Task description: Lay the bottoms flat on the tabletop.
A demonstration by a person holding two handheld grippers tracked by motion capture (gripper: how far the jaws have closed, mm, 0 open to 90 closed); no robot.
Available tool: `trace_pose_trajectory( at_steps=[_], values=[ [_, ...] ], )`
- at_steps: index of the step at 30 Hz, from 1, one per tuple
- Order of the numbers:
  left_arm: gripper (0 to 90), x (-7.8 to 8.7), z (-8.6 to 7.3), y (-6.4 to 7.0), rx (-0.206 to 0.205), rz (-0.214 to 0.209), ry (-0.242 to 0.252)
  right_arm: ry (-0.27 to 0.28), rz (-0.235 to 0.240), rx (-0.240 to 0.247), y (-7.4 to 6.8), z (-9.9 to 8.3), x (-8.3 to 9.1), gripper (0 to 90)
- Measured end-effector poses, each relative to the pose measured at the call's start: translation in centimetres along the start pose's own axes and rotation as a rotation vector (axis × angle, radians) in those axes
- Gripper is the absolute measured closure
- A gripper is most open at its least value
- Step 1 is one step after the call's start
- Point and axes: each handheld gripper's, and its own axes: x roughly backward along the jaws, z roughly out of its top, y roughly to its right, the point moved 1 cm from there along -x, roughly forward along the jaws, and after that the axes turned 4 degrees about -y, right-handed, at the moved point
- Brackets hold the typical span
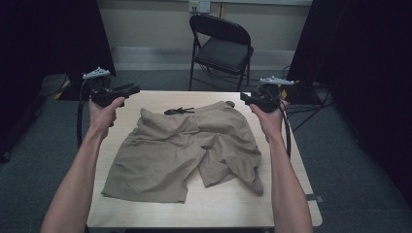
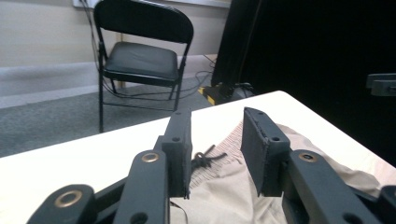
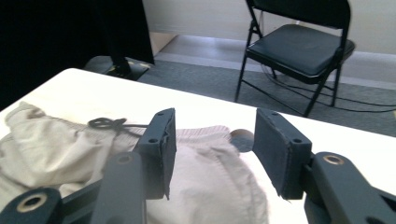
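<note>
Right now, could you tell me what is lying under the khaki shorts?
The shorts lie spread on the light wooden table, with bare tabletop showing all around them. Their black drawstring rests on the table at the waistband. Anything beneath the fabric itself is covered and cannot be seen.

The chair [image 3: 299, 42] is cut off by the top edge.

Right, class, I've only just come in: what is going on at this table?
A person stands at a wooden table holding a two-jaw gripper in each hand. Khaki shorts lie rumpled on it, black drawstring at the far waistband. The left gripper and right gripper hover open above the waistband's two ends, touching nothing. A black folding chair stands beyond.
</note>
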Motion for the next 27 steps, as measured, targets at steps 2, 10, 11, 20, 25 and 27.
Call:
trace_pose_trajectory(
  at_steps=[2,10,11,20,25,27],
  values=[
    [64.3,0.1,-0.5,0.0,0.003,-0.007,0.001,0.000,0.008,0.005,-0.3,-0.4,0.2,48.0],
    [64.3,0.3,-3.8,0.7,0.003,-0.024,-0.039,-0.023,0.073,0.048,-2.8,-2.7,0.6,44.1],
    [64.5,0.3,-4.6,1.1,0.006,-0.033,-0.055,-0.024,0.096,0.058,-3.7,-3.4,0.7,43.7],
    [61.6,1.3,-8.3,2.5,0.014,-0.083,-0.083,-0.066,0.179,0.110,-8.0,-6.8,0.8,40.0],
    [59.6,2.2,-11.4,3.8,-0.020,-0.100,-0.139,-0.101,0.241,0.138,-10.5,-9.2,0.7,38.9],
    [58.8,2.5,-12.3,4.1,-0.034,-0.098,-0.160,-0.114,0.259,0.162,-11.6,-10.0,0.6,39.9]
  ],
)
